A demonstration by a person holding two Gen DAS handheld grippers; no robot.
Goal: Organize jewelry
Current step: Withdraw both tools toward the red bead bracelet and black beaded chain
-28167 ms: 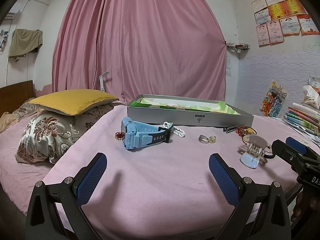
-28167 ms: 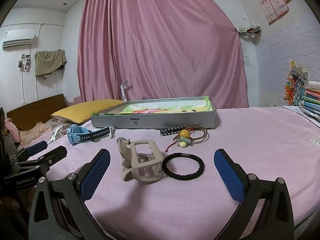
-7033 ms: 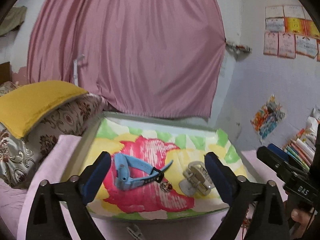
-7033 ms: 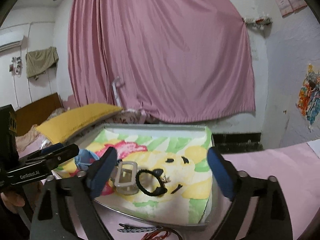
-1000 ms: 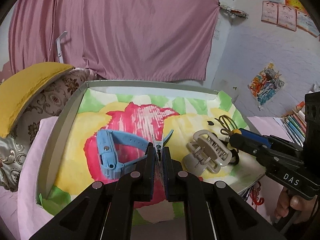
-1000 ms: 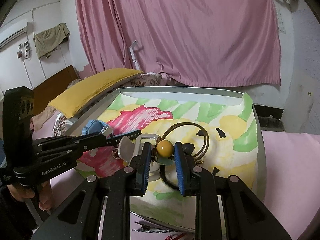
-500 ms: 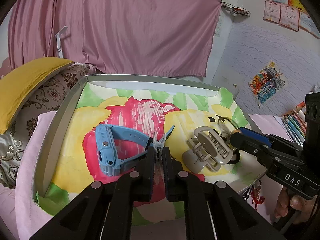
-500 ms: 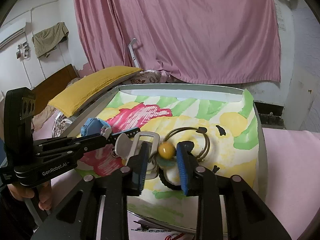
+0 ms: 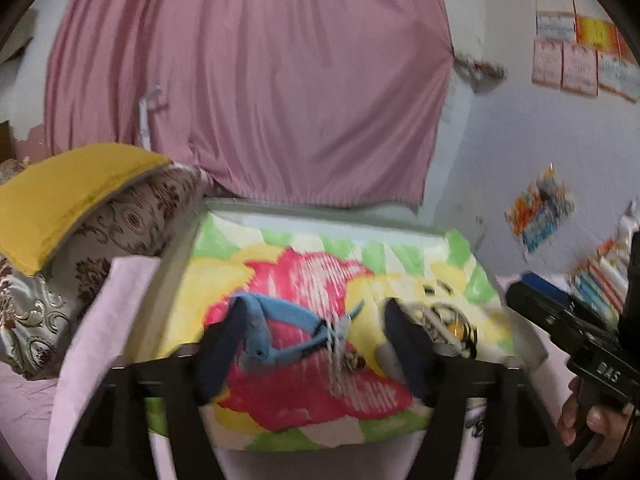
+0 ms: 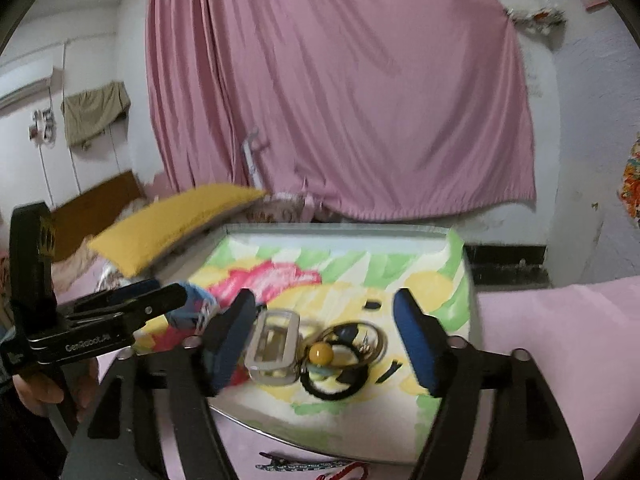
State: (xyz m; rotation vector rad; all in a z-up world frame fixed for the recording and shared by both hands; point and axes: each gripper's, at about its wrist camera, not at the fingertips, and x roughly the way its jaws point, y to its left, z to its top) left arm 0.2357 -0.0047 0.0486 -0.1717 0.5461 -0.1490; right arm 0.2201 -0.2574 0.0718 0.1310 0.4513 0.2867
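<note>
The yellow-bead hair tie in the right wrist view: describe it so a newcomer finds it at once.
Start at the shallow tray with the painted lining, in front of the pink curtain. Near its front edge, a beige claw clip lies left of a black elastic ring. The hair tie lies on that ring, the only piece with a round yellow bead.

Each wrist camera looks forward and slightly down, close above the shallow grey tray with a colourful lining (image 9: 404, 236) (image 10: 344, 236), which both views share.
</note>
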